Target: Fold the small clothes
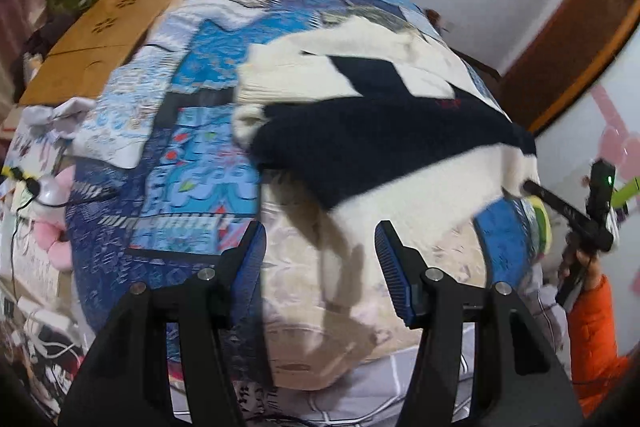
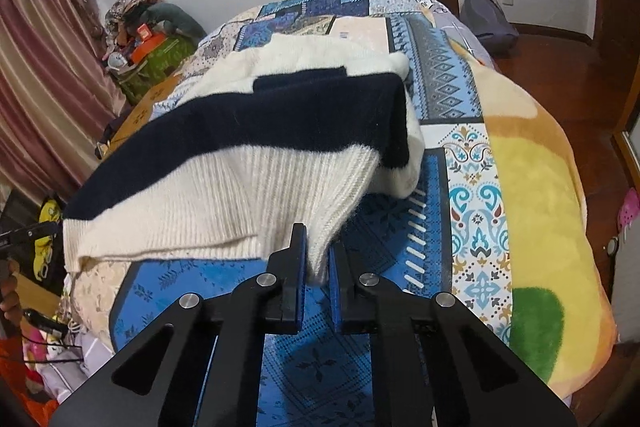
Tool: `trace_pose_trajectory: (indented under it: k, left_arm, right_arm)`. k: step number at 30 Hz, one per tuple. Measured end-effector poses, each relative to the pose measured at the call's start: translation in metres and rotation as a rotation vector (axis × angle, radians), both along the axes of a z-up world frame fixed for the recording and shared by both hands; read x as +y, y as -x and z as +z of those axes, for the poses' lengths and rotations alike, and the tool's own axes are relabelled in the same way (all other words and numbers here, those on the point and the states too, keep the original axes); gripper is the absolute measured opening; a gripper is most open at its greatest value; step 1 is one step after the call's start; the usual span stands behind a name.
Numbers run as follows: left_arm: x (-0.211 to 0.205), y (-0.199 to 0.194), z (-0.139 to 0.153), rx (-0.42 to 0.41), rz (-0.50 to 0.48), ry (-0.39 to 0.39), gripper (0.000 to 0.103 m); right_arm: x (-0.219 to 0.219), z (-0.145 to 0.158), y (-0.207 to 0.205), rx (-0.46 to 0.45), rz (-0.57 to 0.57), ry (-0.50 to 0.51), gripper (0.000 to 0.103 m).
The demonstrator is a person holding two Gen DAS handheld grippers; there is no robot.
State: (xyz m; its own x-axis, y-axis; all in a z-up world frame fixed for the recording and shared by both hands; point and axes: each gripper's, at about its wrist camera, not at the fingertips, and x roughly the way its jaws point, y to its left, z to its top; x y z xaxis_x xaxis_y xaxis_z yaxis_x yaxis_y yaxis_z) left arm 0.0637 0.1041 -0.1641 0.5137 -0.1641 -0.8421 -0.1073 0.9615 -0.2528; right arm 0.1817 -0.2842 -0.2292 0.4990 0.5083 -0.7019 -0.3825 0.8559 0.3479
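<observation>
Right claw (image 2: 318, 259): fingers nearly together, clamped on the white ribbed hem corner of the sweater (image 2: 256, 131). The hem is pinched between the two blue pads and lifted off the bed (image 2: 400, 227).

Left claw (image 1: 320, 267): fingers wide apart, nothing between them. It hovers above the bed, with the sweater (image 1: 380, 131) ahead of it and slightly to its right.

Sweater: white knit with a broad navy band. It lies across the patterned blue quilt (image 1: 192, 155) on the bed; the near hem edge is raised, the far part rests on the quilt. In the left wrist view the right claw holds the hem corner at the far right edge of the garment.

Key relation: the sweater's long axis, as the hem runs, goes side to side across both views. The right claw has the right hem corner. The free left hem corner (image 2: 80, 251) sags toward the left side. In the right wrist view the tip of the left claw shows just beside that corner, so the left claw is judged the nearer one for it.

Containers: a green box (image 2: 160, 67) beside the bed holds assorted clutter; contents too small to identify. A flat cardboard sheet (image 1: 96, 39) lies by the bed's far-left edge.

Judgement: next step likely needs the left claw on the free corner so both lift the hem evenly.
</observation>
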Motion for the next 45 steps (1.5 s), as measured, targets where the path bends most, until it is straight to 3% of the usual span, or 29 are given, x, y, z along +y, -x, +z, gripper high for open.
trace_pose_trajectory:
  k: [5,6,7,10,15,22,26,31,38,41,42,43,44,45]
  left_arm:
    - [-0.017,-0.012,-0.031,0.088,-0.05,0.031,0.054]
    - [-0.019,-0.014,-0.037,0.105,-0.058,0.043,0.043]
    - [-0.02,-0.016,-0.041,0.114,-0.063,0.049,0.026]
    - [-0.025,-0.018,-0.041,0.108,-0.089,0.048,0.01]
    - [-0.025,-0.031,-0.003,0.0,-0.126,0.01,0.009]
    - [0.001,-0.079,0.061,-0.16,-0.082,0.026,0.006]
    - [0.019,-0.121,0.065,-0.173,-0.033,-0.007,0.006]
    - [0.051,-0.182,0.04,-0.123,0.053,-0.048,0.006]
    - [0.083,-0.243,-0.024,0.033,0.104,0.038,0.007]
    - [0.083,-0.253,-0.033,0.055,0.096,0.027,0.01]
    - [0.082,-0.254,-0.033,0.052,0.089,0.01,0.018]
    - [0.081,-0.255,-0.03,0.04,0.095,-0.026,0.036]
    - [0.08,-0.255,-0.026,0.028,0.104,-0.051,0.045]
    - [0.081,-0.253,-0.02,-0.003,0.116,-0.076,0.054]
  right_arm:
    - [0.005,0.009,0.005,-0.021,0.017,-0.002,0.008]
    - [0.006,0.011,0.006,-0.025,0.025,0.001,0.008]
    - [0.007,0.013,0.006,-0.029,0.036,0.001,0.008]
    - [0.012,0.019,0.007,-0.047,0.059,0.009,0.007]
    - [0.021,0.039,0.0,-0.098,0.094,0.0,0.007]
    - [0.031,0.076,-0.034,-0.196,0.087,-0.011,0.007]
    - [0.039,0.086,-0.064,-0.229,0.068,0.014,0.007]
    - [0.041,0.08,-0.112,-0.204,0.016,0.038,0.007]
    - [0.039,0.048,-0.17,-0.039,-0.045,0.028,0.007]
    - [0.044,0.048,-0.17,-0.056,-0.029,0.063,0.01]
    - [0.046,0.05,-0.168,-0.071,-0.025,0.081,0.015]
    - [0.046,0.053,-0.166,-0.091,-0.031,0.093,0.026]
    - [0.046,0.056,-0.165,-0.108,-0.04,0.099,0.033]
    - [0.045,0.06,-0.164,-0.132,-0.05,0.099,0.046]
